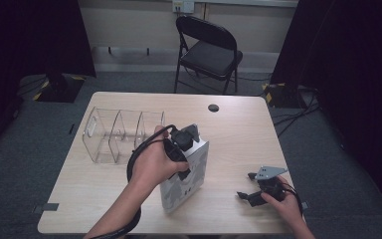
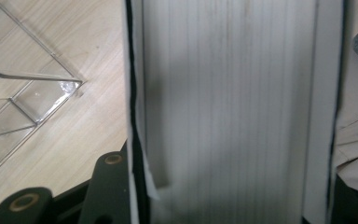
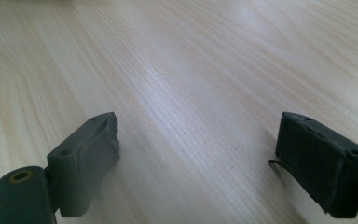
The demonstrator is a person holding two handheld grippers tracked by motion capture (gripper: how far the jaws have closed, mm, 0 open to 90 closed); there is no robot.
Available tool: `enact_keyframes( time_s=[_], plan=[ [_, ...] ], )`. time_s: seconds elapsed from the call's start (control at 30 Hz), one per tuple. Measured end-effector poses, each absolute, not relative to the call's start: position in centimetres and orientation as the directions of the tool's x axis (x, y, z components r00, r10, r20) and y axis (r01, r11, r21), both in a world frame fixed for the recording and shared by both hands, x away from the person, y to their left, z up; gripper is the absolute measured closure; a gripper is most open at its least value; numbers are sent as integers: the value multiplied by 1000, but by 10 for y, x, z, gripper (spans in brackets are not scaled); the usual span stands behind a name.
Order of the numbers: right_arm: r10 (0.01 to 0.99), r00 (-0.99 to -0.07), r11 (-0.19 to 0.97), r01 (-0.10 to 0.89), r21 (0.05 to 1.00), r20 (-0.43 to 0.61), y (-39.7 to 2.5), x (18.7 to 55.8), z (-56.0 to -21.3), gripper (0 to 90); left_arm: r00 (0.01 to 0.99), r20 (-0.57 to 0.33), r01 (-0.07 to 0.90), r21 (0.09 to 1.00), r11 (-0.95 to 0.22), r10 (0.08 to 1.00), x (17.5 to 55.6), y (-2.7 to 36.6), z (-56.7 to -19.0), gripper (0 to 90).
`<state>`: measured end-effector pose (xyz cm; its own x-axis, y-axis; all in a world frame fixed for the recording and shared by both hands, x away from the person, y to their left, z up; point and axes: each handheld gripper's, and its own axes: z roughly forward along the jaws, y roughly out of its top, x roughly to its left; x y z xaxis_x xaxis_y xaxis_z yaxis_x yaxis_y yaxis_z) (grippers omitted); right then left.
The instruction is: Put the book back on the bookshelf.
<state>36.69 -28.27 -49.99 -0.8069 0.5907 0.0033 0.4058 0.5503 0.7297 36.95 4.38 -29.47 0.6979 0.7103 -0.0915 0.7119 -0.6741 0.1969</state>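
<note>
Looking down from the high view, the left hand-held gripper point(image 1: 191, 141) grips the top of a book point(image 1: 185, 181) that stands upright on the counter point(image 1: 238, 134), near the middle of its near edge. A clear organizer point(image 1: 119, 135) with three compartments sits toward the counter's left edge, just beside the book and behind it. The right hand-held gripper point(image 1: 244, 195) rests low near the counter's near right corner, well apart from the book, with a grey plate on top. A folding chair point(image 1: 209, 52) stands on the floor beyond the far edge.

In the left gripper view, the book's point(image 2: 228, 112) white page edges run up between the jaws, framed by a dark cover line on each side; the left hand-held gripper is clamped on it. The organizer's point(image 2: 32, 93) corner lies on the wood to the side.

In the right gripper view, the right hand-held gripper point(image 3: 198, 140) has its jaws spread wide over bare counter point(image 3: 191, 60), nothing between them.
</note>
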Motion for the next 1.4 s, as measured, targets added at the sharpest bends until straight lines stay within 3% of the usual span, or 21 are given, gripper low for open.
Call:
enact_keyframes(
  time_s=[1.4],
  plan=[
    [591,-807,550,407,730,5,-283,367,-500,124,609,-93,787,202,-584,788,371,96,-287,528]
  ],
)
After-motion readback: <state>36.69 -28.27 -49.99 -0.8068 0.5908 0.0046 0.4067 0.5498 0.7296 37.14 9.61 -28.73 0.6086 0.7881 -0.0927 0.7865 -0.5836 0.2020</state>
